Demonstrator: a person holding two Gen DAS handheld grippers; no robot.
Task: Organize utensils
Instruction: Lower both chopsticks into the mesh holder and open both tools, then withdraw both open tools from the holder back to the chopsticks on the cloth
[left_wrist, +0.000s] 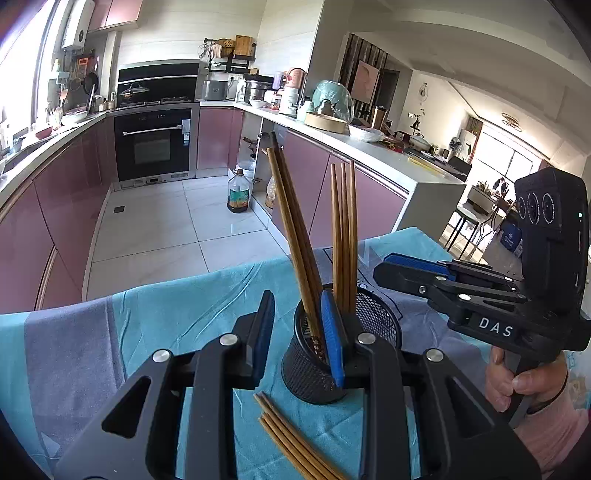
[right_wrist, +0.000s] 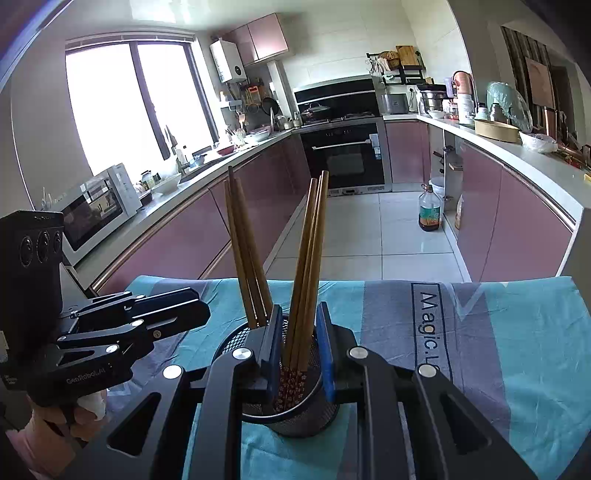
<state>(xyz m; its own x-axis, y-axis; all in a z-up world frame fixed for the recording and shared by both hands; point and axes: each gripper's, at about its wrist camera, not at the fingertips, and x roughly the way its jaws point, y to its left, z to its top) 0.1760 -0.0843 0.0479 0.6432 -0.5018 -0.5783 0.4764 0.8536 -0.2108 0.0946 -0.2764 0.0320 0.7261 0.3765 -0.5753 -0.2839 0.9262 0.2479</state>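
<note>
1. Okay, starting on the left: my left gripper (left_wrist: 298, 332) is spread. Its near pad stands clear, and its far pad sits just beside the left bundle of chopsticks (left_wrist: 291, 229). Nothing is pinched as far as I can see.
2. That bundle stands in the mesh cup (left_wrist: 380, 317), tips down, leaning away to the left, so I'd call it delivered.
3. Moving across, the cup sits upright on the blue cloth (left_wrist: 166, 314), between my two grippers and close under both.
4. Next, the right bundle of chopsticks (right_wrist: 308, 258) is also in the cup, nearly upright, with its patterned ends at the bottom.
5. Over on the right, my right gripper (right_wrist: 300, 350) straddles that bundle with its jaws slightly parted. I see a sliver of gap on each side, so the hold reads as loose, not clamped.
6. Now for what matters next. The loose chopsticks (left_wrist: 291, 435) lie flat on the cloth, right beneath my left gripper on the near side of the cup. Their long axis runs diagonally from the cup's foot toward me and to the right.
7. My left hand is plainly the nearer one, and the right wrist view doesn't show them at all. I'd back off, dip, and turn the jaws across that diagonal.
</note>
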